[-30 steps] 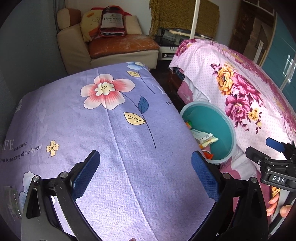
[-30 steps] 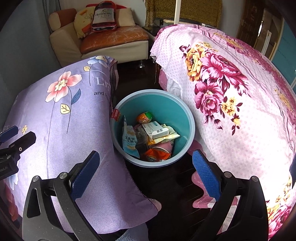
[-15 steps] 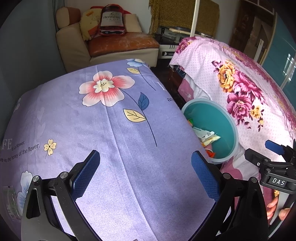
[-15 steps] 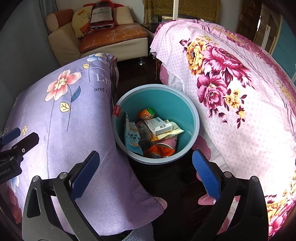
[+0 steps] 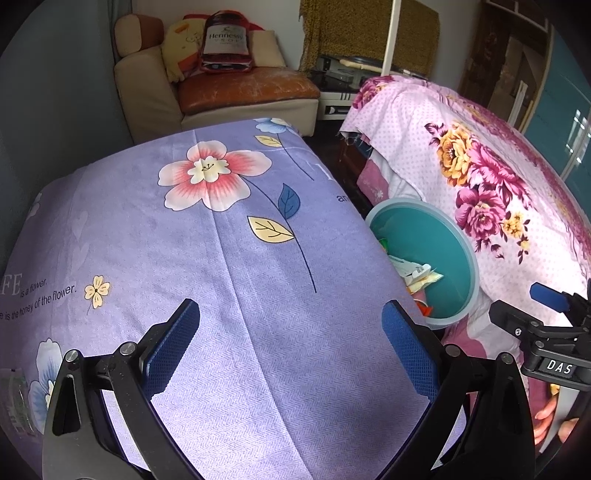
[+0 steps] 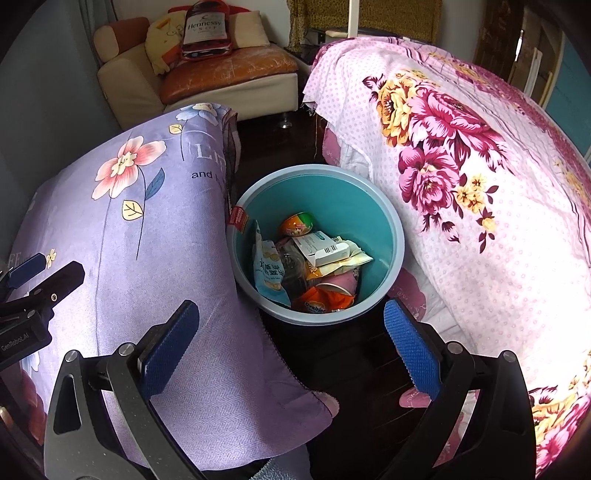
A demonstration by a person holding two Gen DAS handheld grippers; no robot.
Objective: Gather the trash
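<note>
A teal bin stands on the dark floor between two covered beds. It holds several pieces of trash: a blue snack packet, a white box, an orange wrapper. My right gripper is open and empty, above the floor just in front of the bin. My left gripper is open and empty over the purple flowered cover. The bin also shows in the left wrist view, at the right, partly hidden by the cover's edge.
A pink flowered bedspread lies right of the bin. A beige sofa with cushions and a bottle-shaped pillow stands at the back. The right gripper's side shows in the left wrist view.
Both grippers have drifted slightly; the bin sits a little higher and farther in the right wrist view. Both stay open and empty.
</note>
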